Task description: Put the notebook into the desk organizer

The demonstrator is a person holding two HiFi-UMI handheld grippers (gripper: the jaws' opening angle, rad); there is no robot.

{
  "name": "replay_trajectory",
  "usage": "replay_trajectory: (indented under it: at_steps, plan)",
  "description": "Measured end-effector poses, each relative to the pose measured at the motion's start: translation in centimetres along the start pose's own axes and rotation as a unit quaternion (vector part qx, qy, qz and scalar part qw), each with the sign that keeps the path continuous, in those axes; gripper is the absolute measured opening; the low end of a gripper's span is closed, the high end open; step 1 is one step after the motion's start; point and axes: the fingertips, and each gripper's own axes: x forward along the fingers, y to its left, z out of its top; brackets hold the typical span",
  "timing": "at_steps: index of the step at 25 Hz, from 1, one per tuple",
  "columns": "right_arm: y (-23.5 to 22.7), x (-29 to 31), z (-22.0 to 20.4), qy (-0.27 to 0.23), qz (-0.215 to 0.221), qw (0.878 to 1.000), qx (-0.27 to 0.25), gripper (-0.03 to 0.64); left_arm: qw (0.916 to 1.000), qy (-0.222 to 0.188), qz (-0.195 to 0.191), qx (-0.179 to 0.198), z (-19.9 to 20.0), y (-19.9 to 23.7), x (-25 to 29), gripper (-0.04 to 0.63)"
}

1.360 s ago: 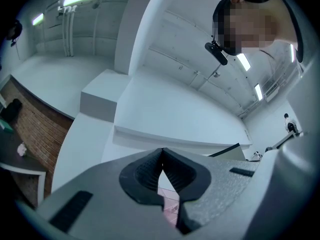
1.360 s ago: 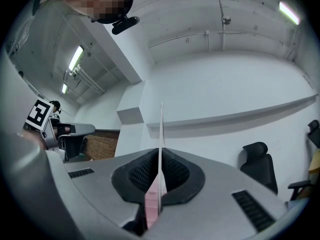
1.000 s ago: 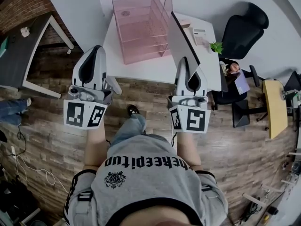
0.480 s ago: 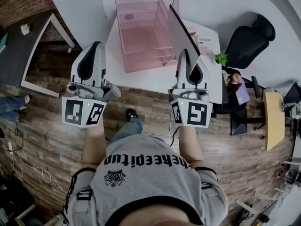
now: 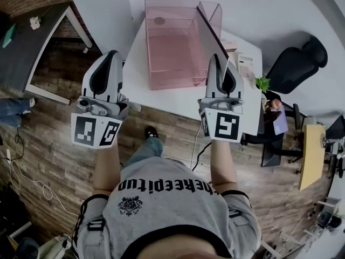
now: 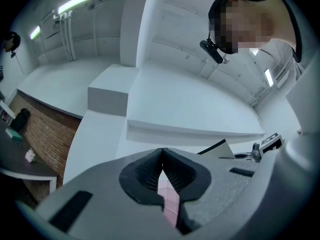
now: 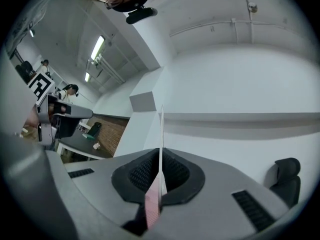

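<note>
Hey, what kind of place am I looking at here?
Probably an office or lab workspace: a white desk bearing a pink desk organizer, with a black office chair beside it.

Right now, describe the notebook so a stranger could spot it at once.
Find the white desk, then the pink desk organizer on it. At the organizer's right side, the right gripper pinches the notebook: a thin grey slab standing on edge, the only thing a gripper holds.

The desk organizer (image 5: 173, 53) is see-through pink, the notebook (image 5: 208, 35) grey, the desk (image 5: 180, 100) white, the floor (image 5: 168, 127) brown planks, and the left gripper (image 5: 112, 54) and right gripper (image 5: 218, 59) grey with black-and-white square markers.
</note>
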Motion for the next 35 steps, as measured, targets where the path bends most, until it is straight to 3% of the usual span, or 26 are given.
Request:
replay_trajectory:
  at_steps: [6,10,16,25,35]
  plan:
    - [1.0,3.3,-1.1,-0.002,0.032,0.996,-0.078,0.009,0.9998,0.010,0.018,0.001,-1.3,1.7,0.5,0.005]
    - [1.9,5.1,-2.3,0.023,0.063,0.982,-0.174,0.009,0.9996,0.014,0.023,0.001,-1.7,2.4,0.9,0.005]
    - [3.0,7.6,-3.9,0.031,0.093,0.963,-0.253,0.009,0.9992,0.019,0.034,0.001,-2.6,3.7,1.3,0.003]
    - [5.6,10.7,-7.0,0.038,0.144,0.916,-0.371,0.009,0.9985,0.027,0.046,0.005,-3.4,5.4,1.3,0.004]
    - [7.7,13.3,-10.4,0.076,0.201,0.873,-0.438,0.009,0.9975,0.033,0.062,0.001,-4.3,7.3,1.0,0.004]
